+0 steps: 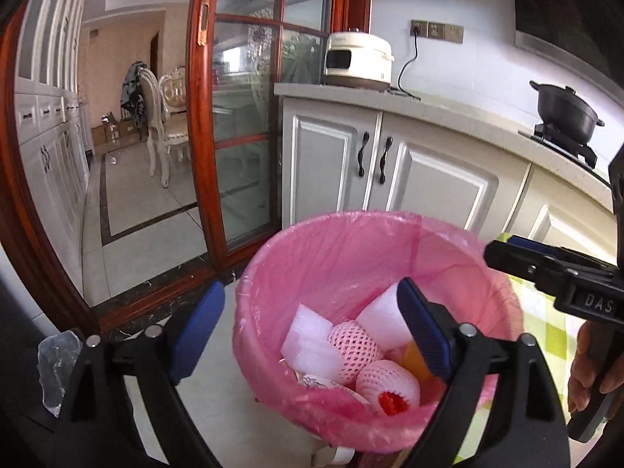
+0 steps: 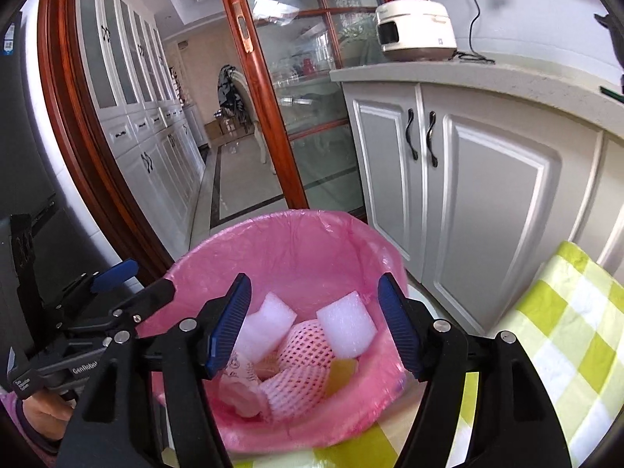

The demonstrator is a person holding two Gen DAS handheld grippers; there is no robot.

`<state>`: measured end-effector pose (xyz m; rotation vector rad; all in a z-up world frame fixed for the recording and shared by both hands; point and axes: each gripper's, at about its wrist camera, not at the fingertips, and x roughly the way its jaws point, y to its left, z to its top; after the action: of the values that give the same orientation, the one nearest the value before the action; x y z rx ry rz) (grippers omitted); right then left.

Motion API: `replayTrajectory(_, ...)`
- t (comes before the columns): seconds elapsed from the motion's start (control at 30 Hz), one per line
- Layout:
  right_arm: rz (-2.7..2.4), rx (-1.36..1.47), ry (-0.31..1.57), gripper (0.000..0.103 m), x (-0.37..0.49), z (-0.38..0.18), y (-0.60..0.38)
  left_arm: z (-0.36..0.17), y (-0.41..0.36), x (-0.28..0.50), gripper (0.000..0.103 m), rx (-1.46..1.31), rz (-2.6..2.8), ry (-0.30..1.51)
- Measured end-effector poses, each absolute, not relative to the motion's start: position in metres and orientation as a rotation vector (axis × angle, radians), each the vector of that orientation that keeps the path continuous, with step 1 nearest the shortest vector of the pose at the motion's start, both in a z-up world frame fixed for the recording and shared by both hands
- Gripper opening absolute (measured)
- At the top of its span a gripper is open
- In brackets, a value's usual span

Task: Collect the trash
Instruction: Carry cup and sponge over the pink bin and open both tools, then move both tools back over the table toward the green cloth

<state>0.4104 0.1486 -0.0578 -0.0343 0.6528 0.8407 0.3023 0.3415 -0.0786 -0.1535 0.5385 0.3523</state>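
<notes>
Both tongs hang over the bin, and both stand wide apart with nothing between their blue pads. The left tongs (image 1: 312, 335) straddle the near rim of the pink-lined trash bin (image 1: 351, 241): one pad sits outside the liner at nine o'clock, the other hangs inside the bin's mouth at three o'clock. The right tongs (image 2: 314, 323) sit squarely over the opening, both pads above the trash.

Down in the bin, the haul: two white foam pieces (image 2: 345, 327) at twelve o'clock, pink foam fruit nets (image 2: 304, 345) in the middle, one net lower down with something red (image 1: 394, 403) showing through its open end at six o'clock. There is an orange-yellow scrap (image 2: 343, 374) at four o'clock and a pale printed wrapper (image 2: 241, 378) at eight o'clock. None of it touches either pair of tongs.

From the left wrist view, the right tongs' black body comes in at three o'clock, with the person's hand (image 1: 592, 370) wrapped round the grip below it. From the right wrist view, the left tongs come in at nine o'clock, a hand (image 2: 46, 413) and sleeve under them.

Around the bin: a green-and-white checked cloth (image 2: 565, 331) at four o'clock, just beside the liner. Behind it are grey cabinet doors (image 2: 487, 195) under the bench (image 2: 487, 74), which carries a cream rice cooker (image 2: 417, 27) plugged into the wall. A dark pot (image 1: 565, 111) sits on the hob at two o'clock in the left wrist view. A red-framed glass door (image 2: 273, 97) stands at twelve o'clock, and a clear plastic scrap (image 1: 54, 370) lies at eight o'clock by the left tongs.
</notes>
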Motion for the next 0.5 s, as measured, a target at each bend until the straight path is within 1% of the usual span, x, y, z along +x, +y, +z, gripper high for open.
replayTrajectory(0.07,0.831,-0.022,0.641,0.065,0.400,-0.051,0.136,-0.072,0.334,0.292,0.096,-0.149,0.355,0.527)
replayTrajectory(0.13,0.814,-0.016,0.626,0.065,0.388,-0.044,0.121,-0.063,0.318,0.277,0.098,-0.138,0.354,0.510)
replayTrajectory(0.2,0.796,-0.010,0.612,0.066,0.371,-0.038,0.102,-0.058,0.303,0.266,0.098,-0.134,0.335,0.501)
replayTrajectory(0.27,0.768,-0.010,0.599,0.069,0.356,-0.035,0.083,-0.054,0.284,0.257,0.098,-0.133,0.308,0.502)
replayTrajectory(0.5,0.630,0.023,0.587,0.070,0.302,-0.040,-0.007,-0.061,0.203,0.236,0.098,-0.096,0.198,0.517)
